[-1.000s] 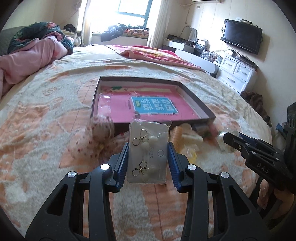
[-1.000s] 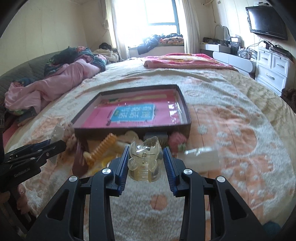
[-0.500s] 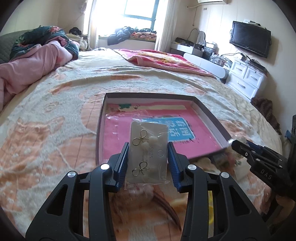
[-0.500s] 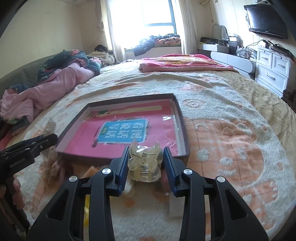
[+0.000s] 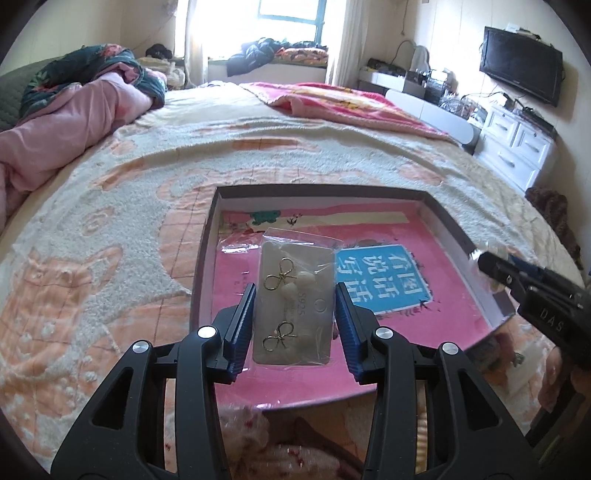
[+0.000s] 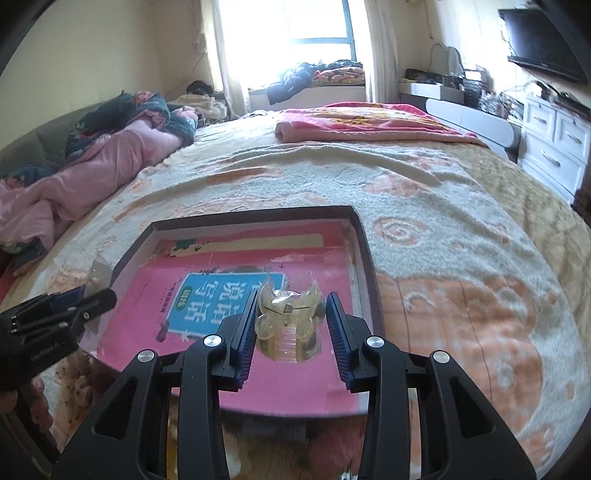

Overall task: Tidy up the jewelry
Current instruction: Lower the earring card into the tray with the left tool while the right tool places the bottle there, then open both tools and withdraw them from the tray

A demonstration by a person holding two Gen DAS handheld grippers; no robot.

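The left wrist view shows the left claw (image 5: 294, 325) pinching a clear packet with an earring card (image 5: 293, 306), two gold bow earrings on it, held over the left part of the shallow dark-rimmed box (image 5: 448, 225). At the right edge of that view the right claw (image 5: 491, 266) reaches in over the box's right rim, what it holds showing only as a pale blur. The right wrist view makes that plain: the right claw (image 6: 291, 325) is pinched on a clear plastic hair clip (image 6: 288, 325) in a crinkled wrapper, over the right side of the box (image 6: 364, 236). There the left claw (image 6: 99, 297) enters from the left, its packet barely seen edge-on.

The box lies on a bed (image 5: 110, 229) under a fluffy cream and peach blanket, and is lined pink with a blue printed label (image 5: 384, 280). Pink bedding (image 6: 92, 173) is heaped at the left, a bright window (image 6: 291, 22) stands behind, white drawers (image 5: 517, 147) and a wall television (image 5: 521, 70) at the right
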